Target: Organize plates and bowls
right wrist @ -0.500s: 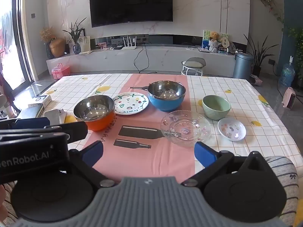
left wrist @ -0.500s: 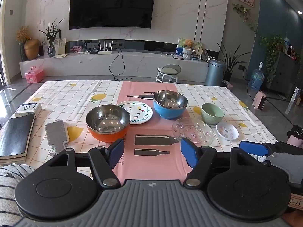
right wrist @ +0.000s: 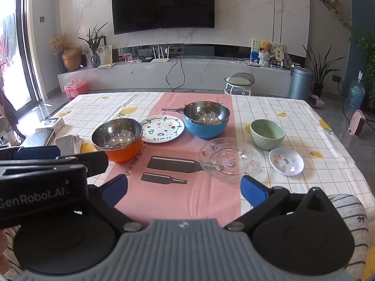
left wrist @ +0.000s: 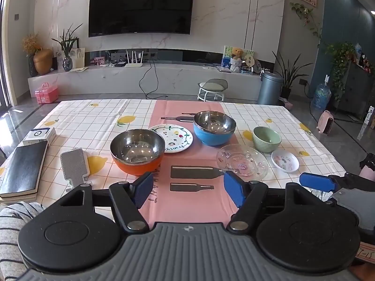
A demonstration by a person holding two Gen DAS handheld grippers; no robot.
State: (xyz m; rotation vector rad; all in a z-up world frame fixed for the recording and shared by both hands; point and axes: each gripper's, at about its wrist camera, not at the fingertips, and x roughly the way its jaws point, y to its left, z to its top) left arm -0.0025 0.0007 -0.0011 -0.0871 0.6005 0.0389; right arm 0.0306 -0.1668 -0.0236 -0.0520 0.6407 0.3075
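Nothing had been sorted yet, as far as the views showed. Six pieces stood loose and separate on the counter (left wrist: pixel 77 117), none stacked on another. The orange bowl (left wrist: pixel 137 151) sat nearest on the left, with the painted plate (left wrist: pixel 173 137) just beyond it, its edge tucked behind the bowl's rim. The blue bowl (left wrist: pixel 214 127) stood farther back on the pink runner. To the right were the green bowl (left wrist: pixel 266 138), the glass plate (left wrist: pixel 242 162) near the front, and the small dish (left wrist: pixel 285 160) just beside it.

The left gripper (left wrist: pixel 188 188) hovered low over the near edge of the counter with its jaws spread wide and nothing between them. The right gripper (right wrist: pixel 185 190) hung likewise over the near edge, jaws apart and empty, the glass plate lying just ahead of its right finger.

By my judgement the whole job was left: the three bowls had to be nested or grouped, probably the two steel-lined ones together, and the plate, glass plate and small dish gathered into a pile. The glass plate looked like the closest first pick for the right gripper, and the orange bowl for the left one.
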